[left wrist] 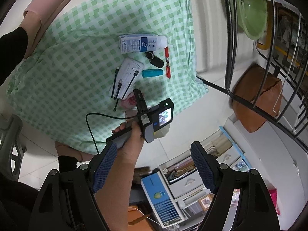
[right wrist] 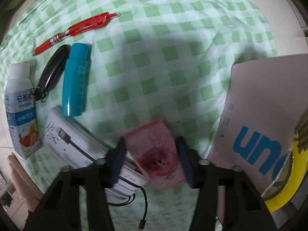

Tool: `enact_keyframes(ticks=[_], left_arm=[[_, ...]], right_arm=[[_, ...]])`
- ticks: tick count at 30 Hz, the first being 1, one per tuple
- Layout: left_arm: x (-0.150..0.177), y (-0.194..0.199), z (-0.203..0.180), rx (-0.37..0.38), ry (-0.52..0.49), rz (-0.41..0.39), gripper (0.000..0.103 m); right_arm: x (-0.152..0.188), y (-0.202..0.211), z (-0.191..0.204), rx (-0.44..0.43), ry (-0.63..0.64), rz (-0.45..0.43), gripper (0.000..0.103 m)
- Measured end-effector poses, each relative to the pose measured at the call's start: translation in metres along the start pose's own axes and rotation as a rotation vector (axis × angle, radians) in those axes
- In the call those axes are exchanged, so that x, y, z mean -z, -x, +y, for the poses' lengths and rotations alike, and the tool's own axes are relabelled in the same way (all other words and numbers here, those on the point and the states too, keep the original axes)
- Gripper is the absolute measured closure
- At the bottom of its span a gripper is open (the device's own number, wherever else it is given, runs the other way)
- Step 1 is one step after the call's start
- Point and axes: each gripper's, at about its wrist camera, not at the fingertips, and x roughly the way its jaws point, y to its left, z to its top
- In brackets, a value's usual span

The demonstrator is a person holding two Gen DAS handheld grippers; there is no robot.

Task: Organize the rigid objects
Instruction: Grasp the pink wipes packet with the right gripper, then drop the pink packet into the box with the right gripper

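Green-checked cloth (right wrist: 173,38), spread on a tiled floor as the sorting surface. Upon it, gathered in a loose cluster toward one side, apparently so like goes with like: milk carton (right wrist: 21,111) lying flat; black key fob (right wrist: 53,69) on a ring, just beside the carton's cap end; teal tube (right wrist: 76,80) lying parallel to the fob, its base touching the power bank; red pen (right wrist: 77,28) at the outer edge of the group; white power bank (right wrist: 77,144) with short black cables draped over it. Pink packet (right wrist: 157,154), at the near edge of the cluster, overlapping the power bank's corner, lying between the fingers of the right hand-held gripper (right wrist: 152,163); fingers apart, one either side of the packet, contact not discernible through blur; placement suggests either a pick about to close or a set-down just beside the bank, cannot tell which. Pale card box with blue lettering (right wrist: 259,134) to the right, well apart from the cluster, yellow tape roll (right wrist: 288,182) at its edge. Left hand-held gripper (left wrist: 154,165), fingers wide apart, empty, held high and back from the cloth, presumably to keep clear of the right one's work.
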Motion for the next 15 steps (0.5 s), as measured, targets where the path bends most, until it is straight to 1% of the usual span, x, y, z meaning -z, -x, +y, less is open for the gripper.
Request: enact_keyframes(ticks=[1, 3, 4, 5, 7, 10, 11, 13, 14, 15], left_arm=[[0.0, 0.0, 0.0, 0.001, -0.002, 0.0, 0.025], [0.0, 0.0, -0.001, 0.003, -0.004, 0.002, 0.025], [0.0, 0.0, 0.0, 0.004, -0.004, 0.002, 0.025], [0.0, 0.0, 0.0, 0.005, -0.005, 0.003, 0.025], [0.0, 0.0, 0.001, 0.006, -0.005, 0.003, 0.025], [0.0, 0.0, 0.002, 0.006, 0.0, 0.001, 0.025], [0.0, 0.001, 0.003, 0.007, 0.002, 0.0, 0.025], [0.0, 0.001, 0.002, 0.009, 0.002, -0.001, 0.025], [0.0, 0.001, 0.002, 0.01, 0.002, 0.0, 0.025], [0.0, 0.001, 0.002, 0.011, 0.003, 0.0, 0.025]], right_arm=[[0.001, 0.005, -0.003, -0.022, -0.009, -0.01, 0.06], [-0.001, 0.023, -0.012, -0.093, -0.041, -0.038, 0.061], [0.002, 0.035, -0.021, -0.164, -0.074, -0.06, 0.062], [0.004, 0.044, -0.028, -0.206, -0.098, -0.078, 0.062], [0.01, 0.07, -0.05, -0.324, -0.167, -0.13, 0.062], [0.016, 0.11, -0.097, -0.458, -0.295, -0.194, 0.062], [0.019, 0.122, -0.11, -0.48, -0.338, -0.208, 0.062], [0.007, 0.145, -0.128, -0.471, -0.408, -0.215, 0.061], [0.005, 0.152, -0.146, -0.43, -0.454, -0.212, 0.061], [-0.002, 0.156, -0.153, -0.396, -0.474, -0.203, 0.061]])
